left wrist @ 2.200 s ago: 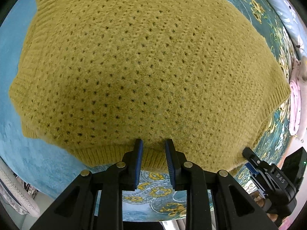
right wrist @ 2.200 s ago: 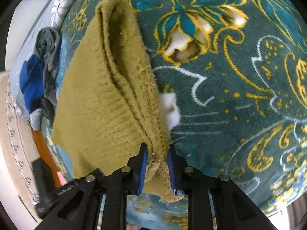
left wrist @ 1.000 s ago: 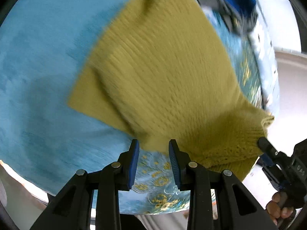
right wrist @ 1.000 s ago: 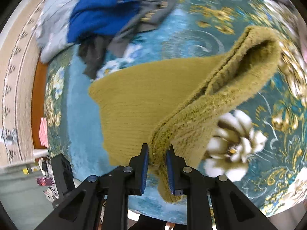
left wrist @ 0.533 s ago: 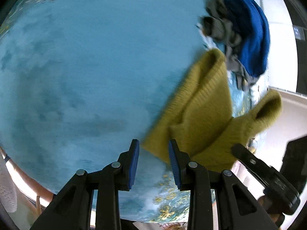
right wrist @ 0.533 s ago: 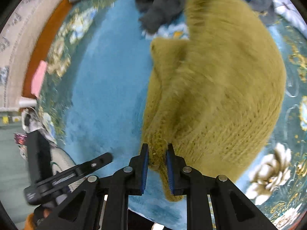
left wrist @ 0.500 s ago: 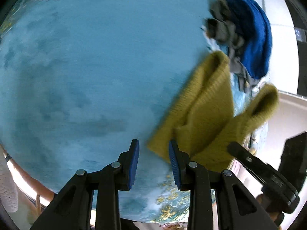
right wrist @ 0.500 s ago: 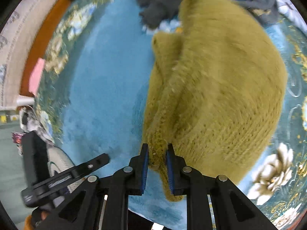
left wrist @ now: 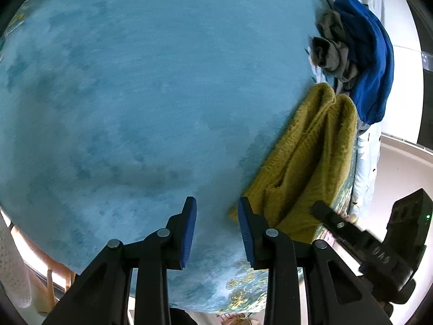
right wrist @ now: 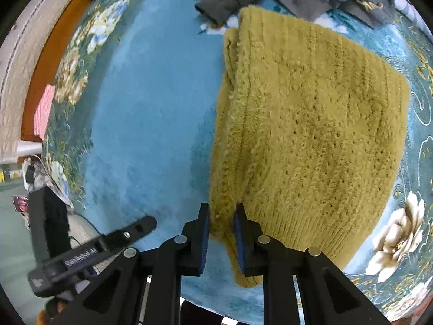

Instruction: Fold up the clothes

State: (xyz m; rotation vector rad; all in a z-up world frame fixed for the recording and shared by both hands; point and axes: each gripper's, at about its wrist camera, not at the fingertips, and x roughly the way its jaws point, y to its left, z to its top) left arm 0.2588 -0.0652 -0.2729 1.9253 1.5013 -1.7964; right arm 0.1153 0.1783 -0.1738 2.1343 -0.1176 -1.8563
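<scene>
Sweater (right wrist: 311,135) of mustard knit lies folded on the blue carpet (right wrist: 151,108), its corner clamped by the right gripper (right wrist: 220,233). Left gripper (left wrist: 216,227) is open with nothing between its fingers; sweater at its 2 o'clock.

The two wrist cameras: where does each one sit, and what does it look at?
Left wrist: on the open left gripper, facing down at bare blue blanket; right gripper shows.
Right wrist: on the right gripper, shut on the yellow sweater; left gripper shows.
Shared: sweater, blanket, blue and grey clothes pile.
</scene>
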